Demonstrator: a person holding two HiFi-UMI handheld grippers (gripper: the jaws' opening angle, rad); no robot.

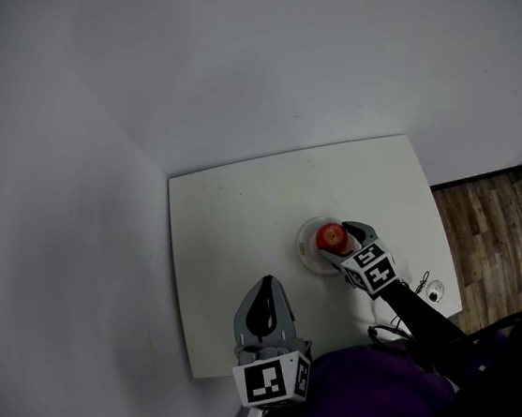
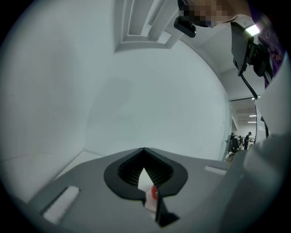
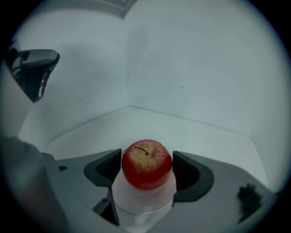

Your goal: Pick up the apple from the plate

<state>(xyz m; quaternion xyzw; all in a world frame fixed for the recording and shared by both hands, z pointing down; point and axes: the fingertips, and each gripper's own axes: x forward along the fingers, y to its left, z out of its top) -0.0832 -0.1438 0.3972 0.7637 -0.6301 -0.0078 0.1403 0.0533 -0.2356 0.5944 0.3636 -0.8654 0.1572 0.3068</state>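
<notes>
Grasping step: right gripper [image 3: 147, 169] jaws press the apple [image 3: 146, 163] from both sides, still on the plate [image 3: 143, 202], table's near right; next, lift straight up; left gripper [image 2: 144, 172] closed, empty, near left.

1. Left gripper [image 2: 143, 151] – grey jaws with tips closed together; the black ribbed pads [image 2: 160, 172] behind them frame a diamond-shaped hollow with nothing in it.
2. White sliver [image 2: 143, 181] with small red patch [image 2: 154, 192], seen through the hollow – too small to identify.
3. White wall [image 2: 159, 91] ahead.
4. Distant people [image 2: 241, 140], far right.
</notes>
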